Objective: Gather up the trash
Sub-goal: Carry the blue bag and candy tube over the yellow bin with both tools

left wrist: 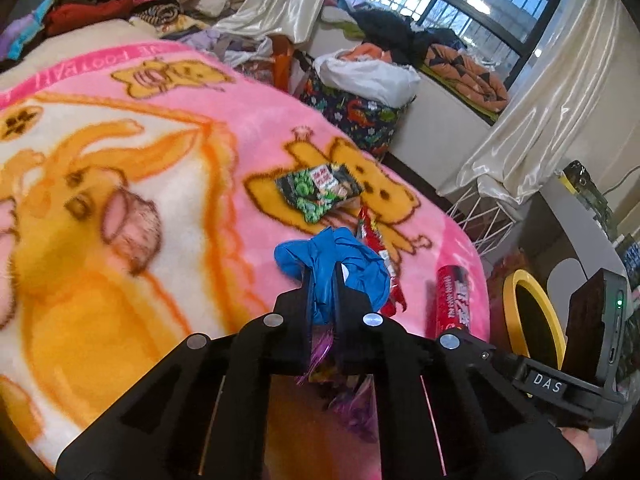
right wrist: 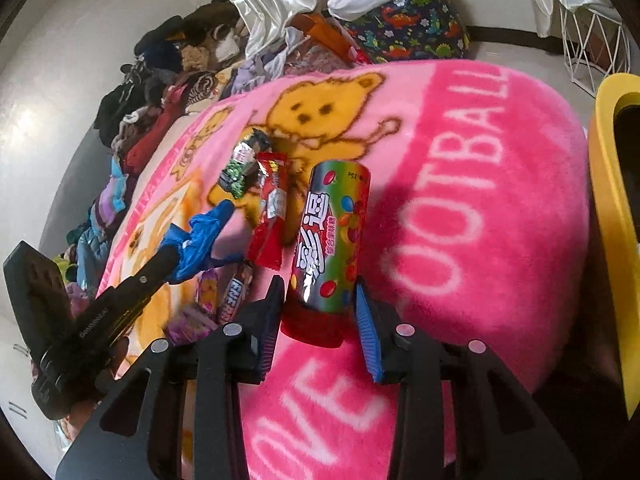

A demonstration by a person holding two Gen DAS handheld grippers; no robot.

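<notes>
Left tool (left wrist: 323,280) is clenched on the crumpled blue glove (left wrist: 332,264), just off the fuzzy pink blanket (right wrist: 480,184); right tool (right wrist: 320,300) grips the stiff candy tube (right wrist: 332,240). You're mid-pickup w/ both. Next, I'd judge: carry to the yellow-rimmed bin (left wrist: 536,312) beside the bed; foil wrappers (right wrist: 270,208) still lie there

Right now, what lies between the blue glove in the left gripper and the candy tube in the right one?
The red wrapper lies on the blanket between blue glove and candy tube, clearest in the right wrist view.
</notes>
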